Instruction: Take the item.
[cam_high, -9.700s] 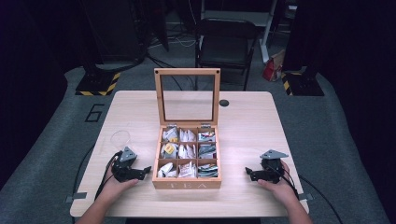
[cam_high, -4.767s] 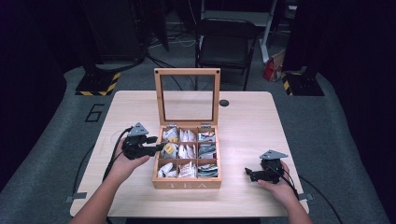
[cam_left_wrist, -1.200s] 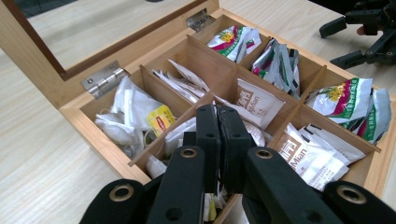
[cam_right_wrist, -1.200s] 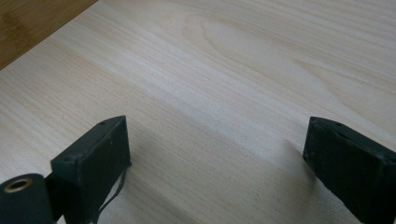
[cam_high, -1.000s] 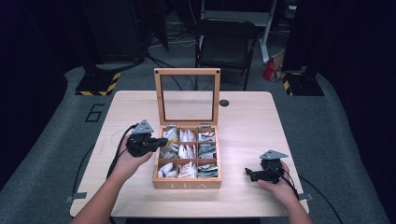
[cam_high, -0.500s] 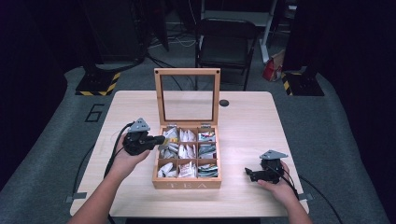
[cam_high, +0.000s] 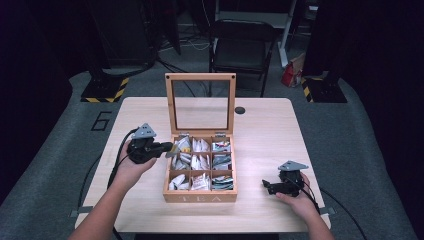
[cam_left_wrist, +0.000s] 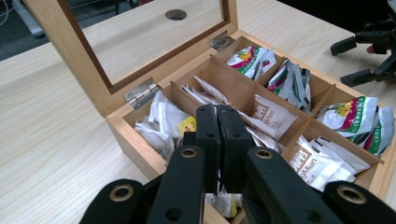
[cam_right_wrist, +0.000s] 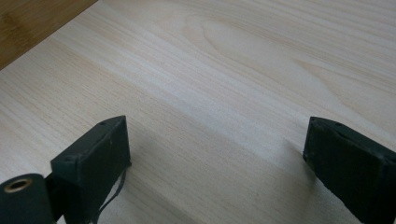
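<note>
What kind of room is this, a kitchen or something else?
Probably not a kitchen: it looks like a lab or studio for recording. A lone wooden table stands on grey carpet amid dark surroundings, with yellow-and-black hazard-striped bases, floor cables and a number 6 marked on the floor.

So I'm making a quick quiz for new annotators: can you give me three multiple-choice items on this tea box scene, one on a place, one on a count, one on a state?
1. Where does the right gripper rest?
A. on the table right of the tea box
B. inside the box
C. on the chair

2. How many compartments has the tea box?
A. four
B. nine
C. twelve

3. How do the left gripper's jaws stand?
A. wide open
B. shut
C. hidden

Key: 1 A, the high view shows it on the table beside the box. 2 B, three rows of three. 3 B, the left gripper view shows the jaws pressed together over the box, a tea packet showing beneath them.
</note>
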